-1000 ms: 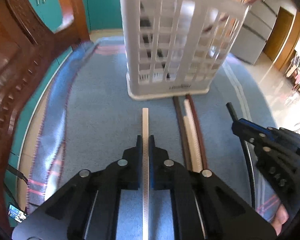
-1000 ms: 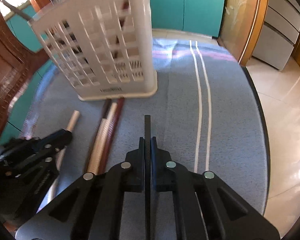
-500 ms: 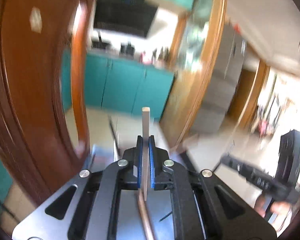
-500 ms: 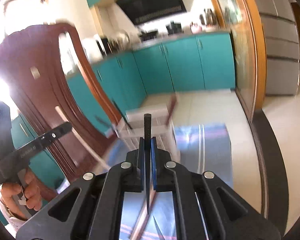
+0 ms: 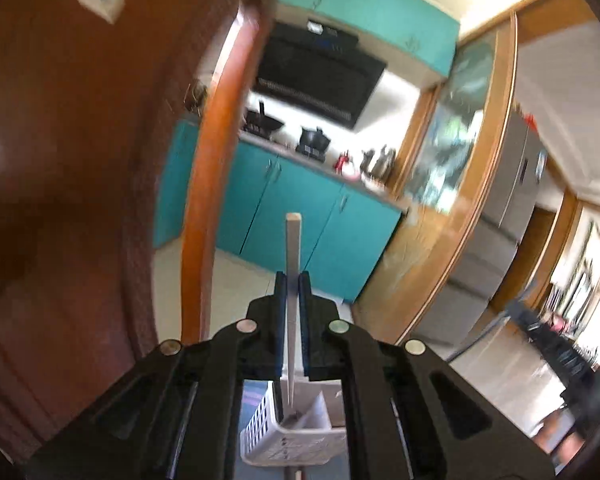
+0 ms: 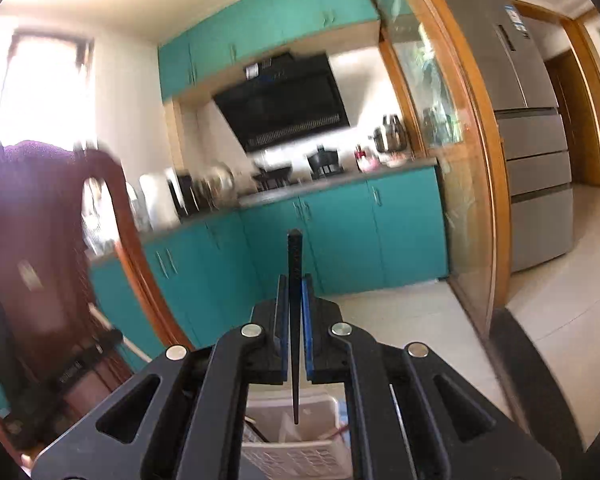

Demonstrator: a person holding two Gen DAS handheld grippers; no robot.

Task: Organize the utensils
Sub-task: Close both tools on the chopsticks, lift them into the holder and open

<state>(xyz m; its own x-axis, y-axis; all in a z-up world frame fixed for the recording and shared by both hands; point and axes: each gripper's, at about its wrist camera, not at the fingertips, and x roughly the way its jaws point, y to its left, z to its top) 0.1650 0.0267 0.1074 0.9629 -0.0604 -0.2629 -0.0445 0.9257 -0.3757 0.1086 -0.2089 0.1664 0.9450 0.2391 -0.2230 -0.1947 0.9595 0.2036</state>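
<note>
Left tongs [image 5: 293, 288]: jaws closed tight on a pale wooden chopstick [image 5: 292, 248], gripped partway along its length. Blunt square end stands up past the pads toward the kitchen; thin end hangs down behind them, its tip over the open mouth of the white slotted basket [image 5: 272, 440]. Whether the tip touches anything inside cannot be told. Right tongs [image 6: 294, 296]: jaws likewise closed tight, on a black chopstick [image 6: 294, 256]. Thick end up, pointed end down, tip over the open top of the same white basket [image 6: 300, 452]. In the right wrist view some thin sticks, dark and reddish, lean inside the basket; exact kind not resolvable. Both chopsticks sit close to upright in their own views and are centred between blue pads [image 5: 282, 320]. A strip of blue cloth [image 5: 256, 390] shows beside the basket through the left tongs' frame, so the basket appears to stand on the cloth-covered counter. In the left wrist view the other tongs appear blurred at far right; in the right wrist view the left tongs appear at lower left with the pale chopstick slanting through them. Background: teal cabinets [image 6: 340, 232], black range hood [image 6: 284, 100], grey fridge [image 6: 532, 120], dark wooden chair back [image 5: 80, 160] close on the left. Edges of both views motion-blurred.
</note>
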